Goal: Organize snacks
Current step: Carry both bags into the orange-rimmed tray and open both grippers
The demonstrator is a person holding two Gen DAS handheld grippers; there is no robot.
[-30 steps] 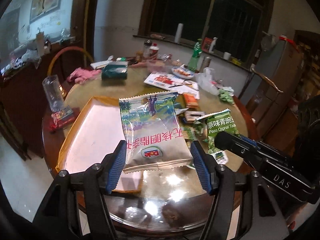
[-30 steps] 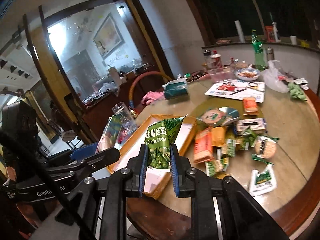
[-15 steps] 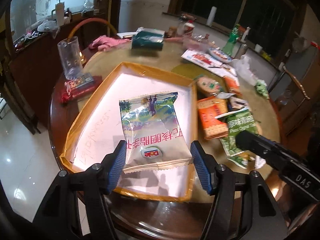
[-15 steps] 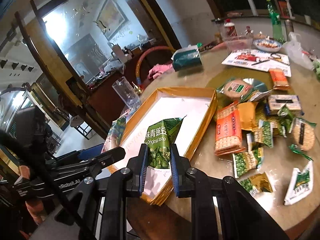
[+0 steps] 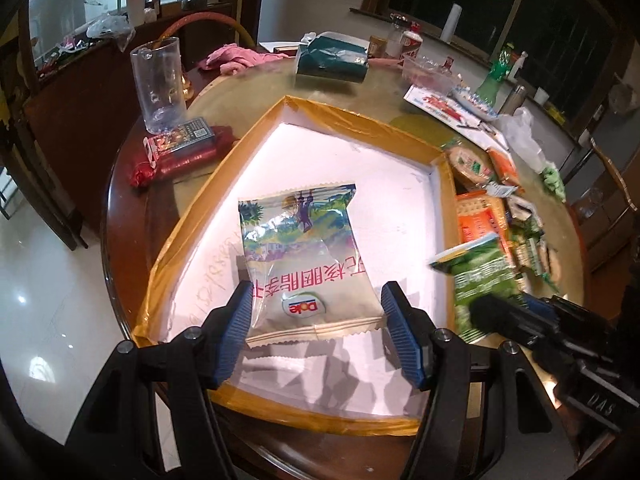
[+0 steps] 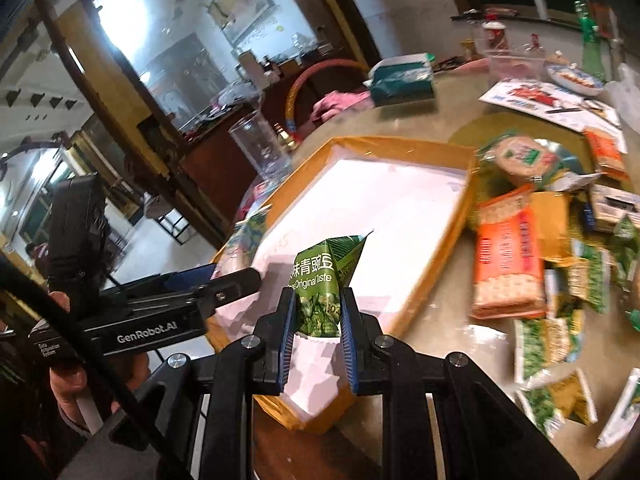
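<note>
My left gripper (image 5: 316, 326) is shut on a Dole snack bag (image 5: 306, 256) by its two sides and holds it flat just above the white floor of the orange-rimmed tray (image 5: 352, 120). My right gripper (image 6: 318, 326) is shut on a green pea snack packet (image 6: 322, 280) and holds it upright over the tray's (image 6: 400, 146) near right corner. That packet also shows at the right of the left wrist view (image 5: 478, 276). Several loose snack packs (image 6: 508, 256) lie on the table right of the tray.
A clear glass pitcher (image 5: 158, 80) and a red packet (image 5: 176, 152) stand left of the tray. A green tissue box (image 5: 332, 62), pink cloth (image 5: 236, 58), leaflets (image 5: 448, 106), bottles and a bowl sit at the far side of the round table (image 5: 124, 216).
Both grippers have moved over the tray and lower toward it, each still holding its packet. The Dole bag now hangs just over the tray floor.
</note>
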